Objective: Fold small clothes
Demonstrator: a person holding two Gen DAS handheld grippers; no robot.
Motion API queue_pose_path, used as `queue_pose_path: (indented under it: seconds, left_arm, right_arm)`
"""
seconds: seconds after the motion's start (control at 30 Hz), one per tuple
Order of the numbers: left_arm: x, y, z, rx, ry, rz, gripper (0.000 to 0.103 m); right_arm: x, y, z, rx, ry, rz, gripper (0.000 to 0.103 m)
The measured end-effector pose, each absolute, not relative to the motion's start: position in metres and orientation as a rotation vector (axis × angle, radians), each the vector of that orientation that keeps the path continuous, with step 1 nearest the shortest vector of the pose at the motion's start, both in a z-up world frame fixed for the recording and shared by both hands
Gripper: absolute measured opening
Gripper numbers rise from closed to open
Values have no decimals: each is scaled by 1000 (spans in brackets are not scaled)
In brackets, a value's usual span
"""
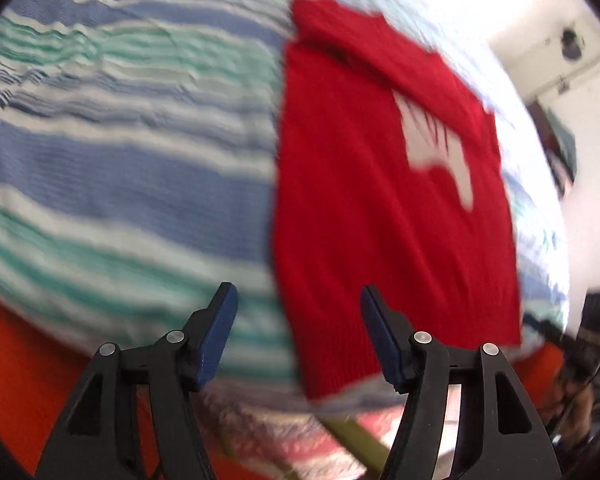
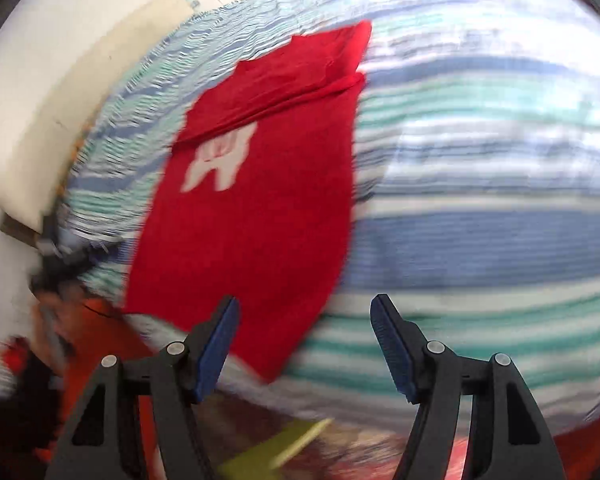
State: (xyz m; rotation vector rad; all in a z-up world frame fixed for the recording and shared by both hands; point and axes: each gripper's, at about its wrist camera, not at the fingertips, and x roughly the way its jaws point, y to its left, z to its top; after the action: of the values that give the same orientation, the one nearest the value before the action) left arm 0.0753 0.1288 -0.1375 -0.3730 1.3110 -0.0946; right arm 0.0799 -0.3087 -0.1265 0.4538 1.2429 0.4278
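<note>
So both views are pretty smeared with motion blur, but the main stuff reads fine. The red shirt [image 1: 384, 216] lies flat on a striped cloth [image 1: 120, 168] with blue, teal and white bands, and its upper part looks folded over itself, with a crease line running across just above a white print [image 1: 436, 144] on the front. In the left wrist view the shirt sits to the right of centre; the left gripper [image 1: 298, 320] hangs above the shirt's lower left edge with its blue-padded fingers [image 1: 220, 332] spread well apart and nothing between them. I can't say whether the tips touch the fabric, it looks like they're above it. In the right wrist view the same shirt [image 2: 256, 216] sits left of centre on the striped cloth [image 2: 480, 240], white print [image 2: 220, 160] near the fold. The right gripper [image 2: 304, 324] is over the shirt's lower right corner, fingers [image 2: 392, 344] wide apart too and holding nothing; the left finger is in front of the red fabric, the right one in front of the stripes. Under the cloth's near edge there's an orange surface [image 1: 24, 376], plus something yellow-green [image 2: 276, 448] too blurry to identify.
</note>
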Motion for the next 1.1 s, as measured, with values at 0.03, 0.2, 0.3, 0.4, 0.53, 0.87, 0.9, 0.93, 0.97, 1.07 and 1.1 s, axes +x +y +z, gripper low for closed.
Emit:
queue_pose_path:
  seconds: [0.03, 0.2, 0.3, 0.4, 0.53, 0.87, 0.9, 0.93, 0.97, 1.07, 1.1]
  left_arm:
    - [72, 122, -139, -341, 1316, -94, 66]
    - [69, 91, -153, -236, 1390, -145, 5]
    - [68, 93, -140, -289, 1365, -174, 2]
    - [71, 111, -117, -478, 1317, -216, 2]
    - [114, 123, -84, -607, 1207, -247, 2]
    - [316, 140, -74, -638, 1129, -124, 2]
    - [333, 140, -79, -634, 1135, -107, 2]
    - [351, 140, -85, -629, 1143, -89, 2]
    - [362, 141, -90, -623, 1149, -74, 2]
    - [390, 141, -108, -591, 1171, -29, 3]
    - [397, 141, -113, -582, 1177, -17, 4]
  right_arm:
    - [81, -307, -131, 481, 1262, 435, 68]
    - [76, -286, -152, 505, 1363, 489, 57]
    - [76, -279, -155, 471, 1379, 477, 5]
    - [72, -288, -139, 535, 1306, 476, 5]
    - [89, -297, -107, 575, 1187, 475, 5]
    - [284, -288, -82, 480, 965, 387, 5]
    - [301, -287, -83, 477, 960, 384, 5]
    - [316, -287, -84, 476, 959, 378, 5]
    - [333, -285, -87, 474, 962, 368, 5]
    - [374, -279, -96, 449, 973, 344, 5]
    - [387, -277, -101, 437, 982, 337, 5]
